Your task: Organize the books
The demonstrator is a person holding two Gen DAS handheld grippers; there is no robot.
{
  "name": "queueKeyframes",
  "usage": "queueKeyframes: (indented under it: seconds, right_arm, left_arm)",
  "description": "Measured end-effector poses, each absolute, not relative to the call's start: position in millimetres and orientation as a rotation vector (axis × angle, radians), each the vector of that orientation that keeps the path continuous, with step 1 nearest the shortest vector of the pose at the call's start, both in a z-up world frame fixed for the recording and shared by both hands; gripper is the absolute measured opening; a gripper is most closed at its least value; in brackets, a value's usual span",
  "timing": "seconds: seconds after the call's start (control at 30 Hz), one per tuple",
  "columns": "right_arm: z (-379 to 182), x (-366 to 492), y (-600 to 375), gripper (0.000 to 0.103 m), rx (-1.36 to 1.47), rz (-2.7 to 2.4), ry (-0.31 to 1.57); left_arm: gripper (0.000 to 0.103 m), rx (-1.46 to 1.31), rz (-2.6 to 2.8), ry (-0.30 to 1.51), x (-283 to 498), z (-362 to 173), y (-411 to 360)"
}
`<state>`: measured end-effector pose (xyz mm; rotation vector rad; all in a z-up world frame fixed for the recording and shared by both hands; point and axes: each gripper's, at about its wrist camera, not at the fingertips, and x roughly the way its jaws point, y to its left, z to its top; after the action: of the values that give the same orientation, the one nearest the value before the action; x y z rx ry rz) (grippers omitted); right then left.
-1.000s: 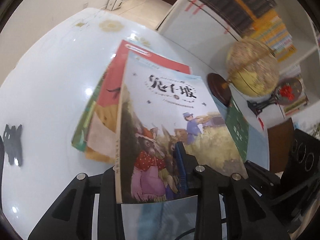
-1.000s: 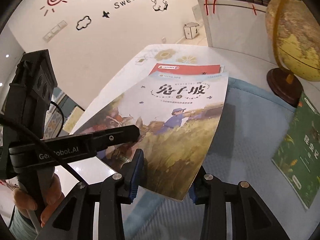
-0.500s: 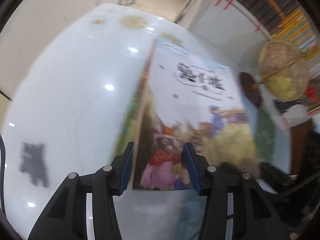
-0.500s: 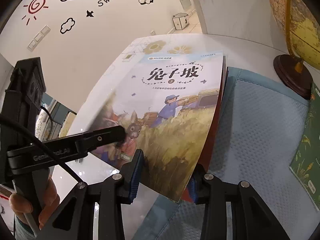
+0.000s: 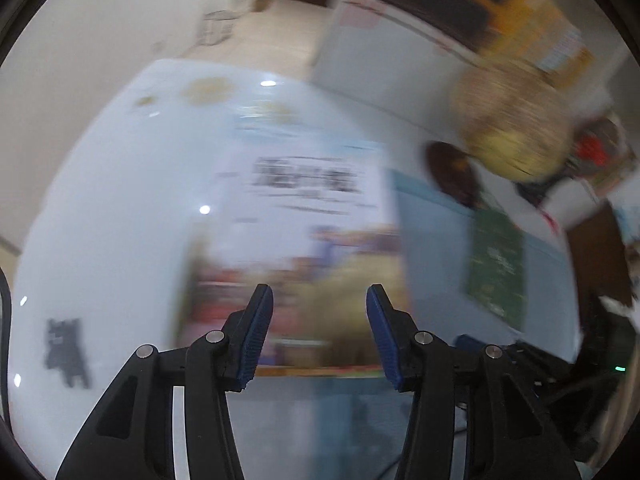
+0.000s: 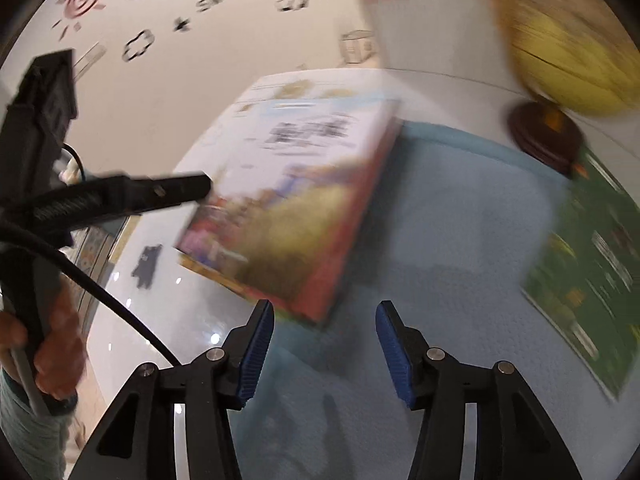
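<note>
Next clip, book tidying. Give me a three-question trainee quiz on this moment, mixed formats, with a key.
1. True or false: the right gripper grips the book stack.
2. The green book lies on: A) blue mat B) floor C) globe.
3. Fill in: the left gripper is ____, nothing between its pads.

Key: 1 false, its jaws stand apart, clear of the stack. 2 A, on the mat. 3 open.
</note>
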<state>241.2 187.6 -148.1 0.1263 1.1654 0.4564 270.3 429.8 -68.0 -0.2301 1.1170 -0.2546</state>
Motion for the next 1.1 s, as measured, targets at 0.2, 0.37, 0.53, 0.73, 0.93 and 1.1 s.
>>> queueKeyframes:
  seconds: [0.2,0.37,0.53,0.73,0.93,1.1]
  right_arm:
    - [-161,209,72,0.051,0.278,0.197,1.188]
    - [-167,191,-16,0.051,0.394,0.02,1.179]
    - [-174,201,-75,0.053,0.445,-0.089,1.144]
    - [-197,239,-102,0.054,0.526,0.013,1.201]
    - [-197,243,-112,0.047,0.44,0.091,1.194]
    - [-191,216,-152,0.047,0.397,0.14,1.207]
  left_arm:
    - [0.046,-0.11,-0.477,1.147,274,-80,313]
    - [0.046,-0.079,-0.557,1.194,277,-101,249]
    - [0.046,-0.117,-0.471,1.198,310,-129,217]
    - [0.047,-0.145,-0.335,1.248,324,-160,190]
    - [0.047,-0.154,-0.362,1.277,295,-156,165]
    - [0.047,-0.184,-0.45,1.327,245,-154,126]
